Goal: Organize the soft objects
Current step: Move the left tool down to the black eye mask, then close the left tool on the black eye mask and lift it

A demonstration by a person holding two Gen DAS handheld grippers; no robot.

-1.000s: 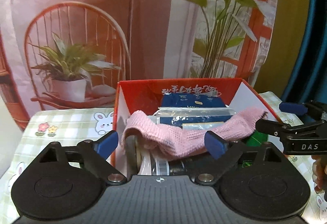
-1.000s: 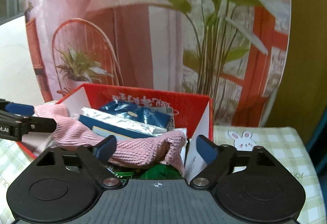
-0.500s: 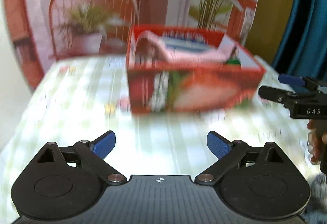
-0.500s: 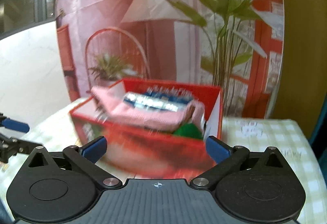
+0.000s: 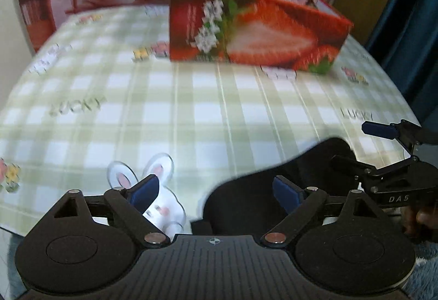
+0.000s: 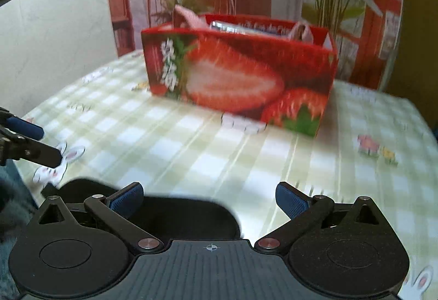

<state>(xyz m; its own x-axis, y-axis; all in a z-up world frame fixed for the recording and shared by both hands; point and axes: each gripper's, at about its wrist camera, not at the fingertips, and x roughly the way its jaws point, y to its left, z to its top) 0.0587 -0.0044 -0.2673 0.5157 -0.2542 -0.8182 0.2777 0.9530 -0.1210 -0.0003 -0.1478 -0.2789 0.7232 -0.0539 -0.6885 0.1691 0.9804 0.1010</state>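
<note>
Step judged: next soft item to be fetched. Left tongs [image 5: 213,194] closing, nothing yet pinched; right tongs [image 6: 209,198] wide open, empty. Black cloth [image 5: 262,190] lies just under both. Box [image 6: 241,75] w/ pink cloth [image 6: 191,18] well ahead. Next: lower, pinch black cloth.

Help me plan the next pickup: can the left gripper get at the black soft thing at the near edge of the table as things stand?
Probably yes. The left gripper is empty, its jaws closing a little, and the black item lies just ahead, one finger already over it. Only the right gripper hovers near its far side.
</note>
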